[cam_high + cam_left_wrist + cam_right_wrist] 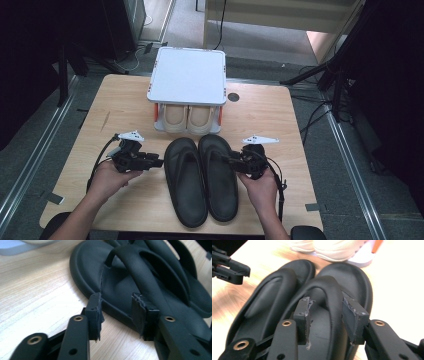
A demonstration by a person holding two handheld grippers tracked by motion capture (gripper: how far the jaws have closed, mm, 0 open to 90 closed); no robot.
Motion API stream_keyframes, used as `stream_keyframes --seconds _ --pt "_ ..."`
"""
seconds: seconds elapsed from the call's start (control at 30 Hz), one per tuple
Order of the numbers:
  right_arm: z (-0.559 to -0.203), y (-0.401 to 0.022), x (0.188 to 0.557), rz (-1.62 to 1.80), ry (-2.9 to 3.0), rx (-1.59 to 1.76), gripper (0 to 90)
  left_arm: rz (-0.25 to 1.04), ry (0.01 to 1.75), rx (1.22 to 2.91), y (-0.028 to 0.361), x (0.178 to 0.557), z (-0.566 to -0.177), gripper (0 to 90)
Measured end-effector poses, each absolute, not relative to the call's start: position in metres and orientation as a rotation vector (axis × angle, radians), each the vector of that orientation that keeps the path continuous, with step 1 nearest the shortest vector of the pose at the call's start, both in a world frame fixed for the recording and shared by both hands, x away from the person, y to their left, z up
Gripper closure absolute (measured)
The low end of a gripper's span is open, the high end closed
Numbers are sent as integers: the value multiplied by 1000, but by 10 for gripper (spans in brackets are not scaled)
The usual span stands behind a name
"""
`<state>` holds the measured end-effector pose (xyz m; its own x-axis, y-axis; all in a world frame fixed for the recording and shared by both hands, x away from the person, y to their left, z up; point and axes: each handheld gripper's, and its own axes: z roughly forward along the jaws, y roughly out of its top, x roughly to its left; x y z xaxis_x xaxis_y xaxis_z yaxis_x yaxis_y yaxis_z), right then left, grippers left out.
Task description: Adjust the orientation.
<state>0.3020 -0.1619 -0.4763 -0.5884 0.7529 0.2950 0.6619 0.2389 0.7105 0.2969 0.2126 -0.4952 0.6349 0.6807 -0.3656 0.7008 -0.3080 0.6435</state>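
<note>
Two black flip-flop sandals are lying side by side, touching, at the near middle of the wooden table: the left sandal and the right sandal, toes pointing far.

The left gripper is sitting just beside the outer edge of the left sandal, jaws standing partly open, with that sandal's rim between them in the left gripper view but the pads clear of it. It is holding nothing.

The right gripper is hanging over the right sandal, jaws likewise partly open, straddling the strap (thong part) in the right gripper view without pressing on it. It too is holding nothing.

Judgement: the placing step looks complete, the pair being set down and let go. The next move would call for drawing both grippers back and clear, without snagging strap or rim.

Further off, a white two-tier shoe rack is standing at the far middle, with one pair of beige shoes on its lower shelf.

Count: two sandals, two beige shoes, one rack, two grippers.
</note>
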Motion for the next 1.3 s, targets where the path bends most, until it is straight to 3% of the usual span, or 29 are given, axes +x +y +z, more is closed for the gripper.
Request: stream_keyframes --seconds 0.13,0.37,0.6,0.9,1.0,1.3 --pt "-473 -154 294 1270 2389 1340 539 -26 1082 2020 217 297 -492 566" --pt "-472 -142 281 1292 2387 1316 555 24 1096 2002 223 296 -486 507" --pt "-488 -127 274 1287 2386 1355 443 73 1107 1977 234 295 -485 469" --pt "-504 -105 272 1269 2371 1375 420 80 1122 1962 241 296 -485 461" --pt "-509 -98 272 1259 2357 1394 374 80 1129 1961 241 297 -486 450" --pt "-519 -79 272 1222 2353 1403 432 83 1143 1957 242 299 -488 450"
